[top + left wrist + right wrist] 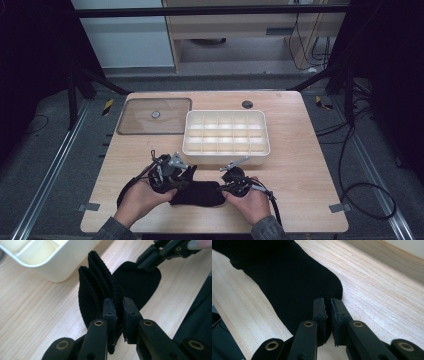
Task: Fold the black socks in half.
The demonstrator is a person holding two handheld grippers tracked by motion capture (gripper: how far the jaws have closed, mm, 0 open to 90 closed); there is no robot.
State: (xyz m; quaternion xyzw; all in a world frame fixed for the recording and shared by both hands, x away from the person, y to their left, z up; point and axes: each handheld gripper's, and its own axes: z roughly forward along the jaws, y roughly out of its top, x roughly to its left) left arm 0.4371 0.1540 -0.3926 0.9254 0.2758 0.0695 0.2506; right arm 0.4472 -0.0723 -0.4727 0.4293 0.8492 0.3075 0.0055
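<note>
Lower centre of the high view, left to right: the left gripper [186,172] has its jaws clamped on the bunched, ribbed end of a black sock [199,194], which lies on the wooden table [300,165] in front of the cream compartment tray [226,151]; the right gripper [226,176] pinches the opposite, flat edge. The sock appears light, limp and non-slippery, so it is best taken at its ends. In each gripper view the fabric sits between the nearly closed jaws, near their tips.

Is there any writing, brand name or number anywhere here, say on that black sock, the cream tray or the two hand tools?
None can be read: the black sock, the cream divided tray, the clear lid, the left gripper and the right gripper show no words, labels or numbers.
</note>
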